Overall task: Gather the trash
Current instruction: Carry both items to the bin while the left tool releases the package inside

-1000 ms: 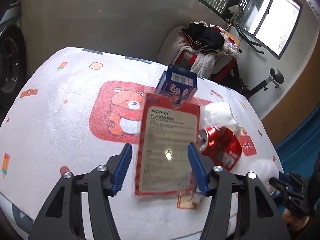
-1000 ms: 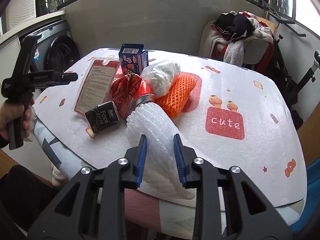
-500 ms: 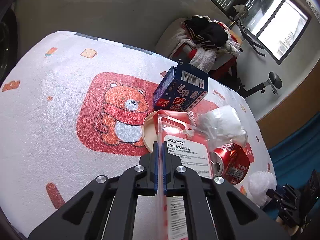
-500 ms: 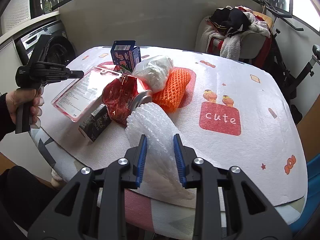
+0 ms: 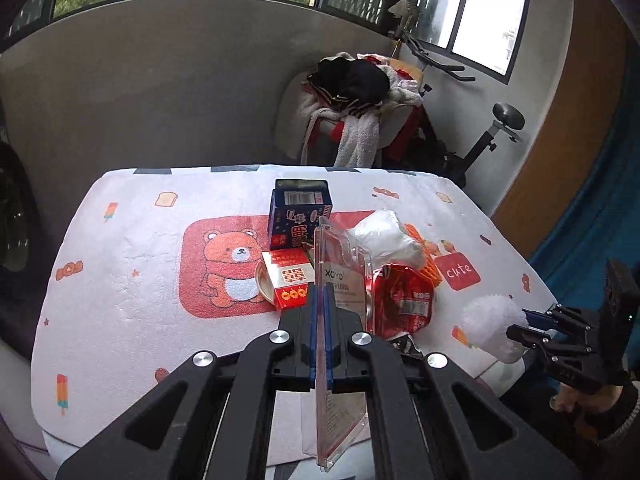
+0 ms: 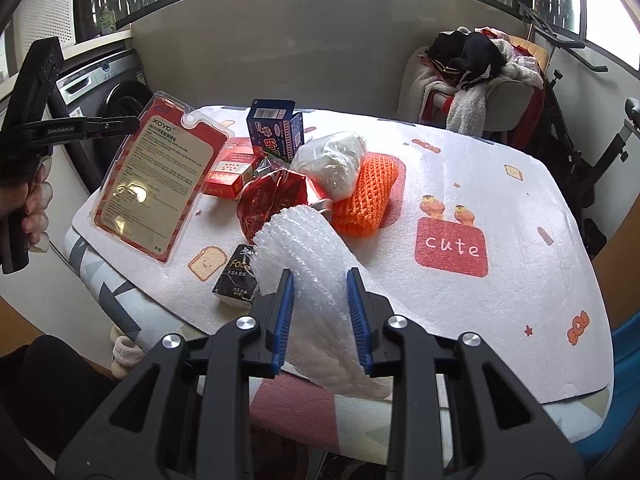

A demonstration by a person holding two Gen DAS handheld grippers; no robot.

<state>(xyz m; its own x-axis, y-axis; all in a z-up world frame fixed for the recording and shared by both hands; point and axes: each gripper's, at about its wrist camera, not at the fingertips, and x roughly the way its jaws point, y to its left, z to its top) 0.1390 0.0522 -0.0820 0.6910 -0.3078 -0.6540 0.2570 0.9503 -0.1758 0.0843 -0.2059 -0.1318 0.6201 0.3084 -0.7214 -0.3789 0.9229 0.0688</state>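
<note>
My left gripper [image 5: 320, 308] is shut on a red and clear XOYO blister pack [image 5: 340, 280] and holds it on edge above the table; it also shows in the right wrist view [image 6: 160, 176], lifted at the left. My right gripper [image 6: 322, 280] is shut on a white foam net sleeve [image 6: 308, 248] at the table's near edge. On the table lie a crushed red can [image 6: 276, 196], an orange foam net [image 6: 368, 196], a clear bag of white stuff [image 6: 336, 160], a blue carton [image 6: 276, 128], a red box [image 6: 230, 168] and a black tissue pack [image 6: 236, 276].
The table [image 6: 500, 300] has a white cloth with cartoon prints. A chair piled with clothes [image 6: 472, 72] stands behind it, an exercise bike [image 6: 592, 148] at the right, a washing machine [image 6: 108, 100] at the left.
My left gripper closed on the blister pack, then lifted it off the table and turned it on edge, uncovering the red box. My right gripper kept hold of the foam sleeve.
</note>
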